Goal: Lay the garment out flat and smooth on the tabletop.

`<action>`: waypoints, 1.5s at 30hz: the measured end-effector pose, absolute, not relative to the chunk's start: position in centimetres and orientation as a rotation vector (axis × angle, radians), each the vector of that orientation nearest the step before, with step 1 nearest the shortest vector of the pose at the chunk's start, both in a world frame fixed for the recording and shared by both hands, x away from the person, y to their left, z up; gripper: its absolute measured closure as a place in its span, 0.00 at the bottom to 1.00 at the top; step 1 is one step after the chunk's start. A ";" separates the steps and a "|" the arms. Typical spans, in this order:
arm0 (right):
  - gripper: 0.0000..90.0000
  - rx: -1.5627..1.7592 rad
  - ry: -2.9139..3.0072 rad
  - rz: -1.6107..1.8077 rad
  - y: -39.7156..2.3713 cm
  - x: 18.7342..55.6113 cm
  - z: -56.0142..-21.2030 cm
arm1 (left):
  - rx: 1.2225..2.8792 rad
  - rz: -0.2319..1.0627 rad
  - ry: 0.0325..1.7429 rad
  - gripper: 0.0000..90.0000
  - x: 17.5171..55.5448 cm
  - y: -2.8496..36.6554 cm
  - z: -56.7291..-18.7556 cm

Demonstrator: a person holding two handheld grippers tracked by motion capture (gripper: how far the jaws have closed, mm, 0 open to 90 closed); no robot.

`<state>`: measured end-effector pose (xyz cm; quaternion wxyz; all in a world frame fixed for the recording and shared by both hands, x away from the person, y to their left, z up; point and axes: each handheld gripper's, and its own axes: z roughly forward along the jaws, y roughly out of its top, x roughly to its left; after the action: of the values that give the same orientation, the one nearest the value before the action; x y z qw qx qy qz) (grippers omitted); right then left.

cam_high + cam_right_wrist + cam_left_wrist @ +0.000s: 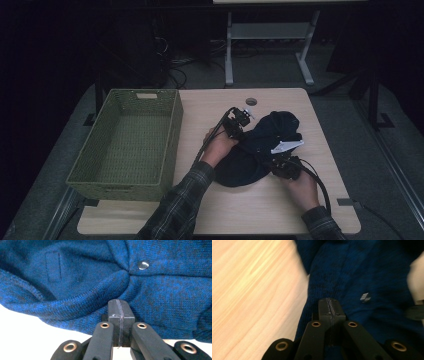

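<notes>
Dark blue knitted garment (260, 150) lay bunched in a loose heap on the right half of the light wooden table (280, 210), and I saw it sitting between my two claws. My left gripper (239, 121) was at the heap's far left edge, with the hand behind it resting on the table. My right gripper (286, 167) was at the heap's near right edge, just below a small white tag (287, 146) that stuck out of the fabric.

Through the left gripper view, the black jaws were pressed fully together, their tips against the blue knit (362, 272) near the garment's left border, where cloth met bare wood (249, 290). I could not tell whether any fabric was pinched between them. A small silver mark (365, 297) showed on the knit just to the right of the tips.

Through the right gripper view, the jaws were likewise closed tight, tips touching a thick rolled fold (75, 307) of the garment. Whether they held any cloth I could not tell. A round metal snap (143, 264) sat on the fabric beyond the tips, slightly right, and a stitched rectangular patch (53, 266) lay farther left.

Well apart from the garment, an olive green woven basket (172, 130) stood on the table's left side.
</notes>
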<state>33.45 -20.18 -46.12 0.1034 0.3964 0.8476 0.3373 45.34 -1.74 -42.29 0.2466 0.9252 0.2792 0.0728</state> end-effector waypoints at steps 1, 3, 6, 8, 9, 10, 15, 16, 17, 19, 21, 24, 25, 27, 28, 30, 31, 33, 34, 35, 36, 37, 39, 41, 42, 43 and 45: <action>1.00 1.170 2.506 0.991 -20.2 33.5 -46.0 | 2.541 0.194 0.777 1.00 45.6 -1.6 -42.8; 1.00 1.163 2.506 0.984 -20.2 33.5 -46.1 | 2.585 0.206 0.787 1.00 46.2 -1.3 -43.6; 1.00 1.164 2.506 0.988 -20.2 33.5 -46.1 | 2.569 0.193 0.824 1.00 46.6 -0.7 -44.1; 1.00 1.157 2.505 0.982 -20.2 33.6 -46.1 | 2.575 0.176 0.840 1.00 46.6 -0.4 -44.3; 1.00 1.153 2.509 0.964 -20.2 33.6 -46.1 | 2.580 0.167 0.845 1.00 46.5 -0.4 -44.3; 1.00 1.151 2.507 0.955 -20.2 33.6 -46.1 | 2.582 0.163 0.843 1.00 46.4 -0.3 -44.3; 1.00 1.155 2.489 0.930 -20.4 33.9 -46.2 | 2.599 0.137 0.838 1.00 45.4 0.6 -44.3; 1.00 1.154 2.485 0.924 -20.5 34.1 -46.2 | 2.597 0.126 0.842 1.00 45.0 0.9 -44.3; 1.00 1.157 2.476 0.921 -20.6 34.2 -46.2 | 2.591 0.117 0.843 1.00 44.6 1.2 -44.3; 1.00 1.169 2.468 0.914 -20.9 34.4 -46.2 | 2.580 0.095 0.849 1.00 44.0 1.7 -44.3; 1.00 1.173 2.457 0.908 -21.1 34.7 -46.3 | 2.562 0.071 0.851 1.00 43.0 2.3 -44.4; 1.00 1.189 2.439 0.907 -21.4 35.0 -46.3 | 2.539 0.045 0.848 1.00 41.8 2.9 -44.5; 1.00 1.190 2.434 0.908 -21.4 35.0 -46.3 | 2.533 0.039 0.847 1.00 41.3 3.0 -44.5; 1.00 1.188 2.427 0.902 -21.5 35.1 -46.3 | 2.525 0.030 0.838 1.00 40.4 3.1 -44.6; 1.00 1.189 2.427 0.899 -21.5 35.1 -46.3 | 2.526 0.024 0.831 1.00 40.0 3.1 -44.6; 1.00 1.189 2.427 0.894 -21.5 35.1 -46.3 | 2.528 0.018 0.813 1.00 39.2 3.2 -44.6; 1.00 1.188 2.426 0.894 -21.5 35.1 -46.3 | 2.527 0.004 0.810 1.00 38.8 3.2 -44.6; 0.99 1.194 2.425 0.895 -21.6 35.1 -46.3 | 2.525 -0.019 0.795 1.00 38.2 3.2 -44.6; 0.99 1.195 2.426 0.894 -21.6 35.1 -46.3 | 2.525 -0.027 0.785 1.00 37.8 3.2 -44.6; 0.99 1.192 2.428 0.892 -21.6 35.1 -46.3 | 2.526 -0.028 0.780 1.00 37.6 3.3 -44.6; 0.99 1.192 2.434 0.886 -21.6 35.1 -46.2 | 2.526 -0.033 0.775 1.00 37.4 3.3 -44.6; 0.98 1.193 2.437 0.880 -21.7 35.1 -46.1 | 2.524 -0.031 0.769 1.00 37.4 3.5 -44.5; 0.96 1.199 2.438 0.881 -21.7 35.1 -46.0 | 2.513 -0.031 0.776 1.00 37.6 3.9 -44.3; 0.93 1.204 2.439 0.890 -21.7 35.0 -45.6 | 2.496 -0.014 0.792 1.00 37.9 4.5 -43.8; 0.92 1.197 2.440 0.904 -21.7 34.8 -45.4 | 2.489 -0.012 0.799 1.00 38.1 4.7 -43.6; 0.90 1.192 2.442 0.915 -21.6 34.7 -45.1 | 2.481 0.000 0.809 1.00 38.3 5.1 -43.3; 0.86 1.176 2.453 0.948 -21.2 34.3 -44.5 | 2.472 0.019 0.826 0.98 38.6 5.5 -42.9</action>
<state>34.28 -21.24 -44.55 0.1301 0.4047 0.8443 0.3263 38.62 5.53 -42.88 0.2644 0.9147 0.3056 0.0069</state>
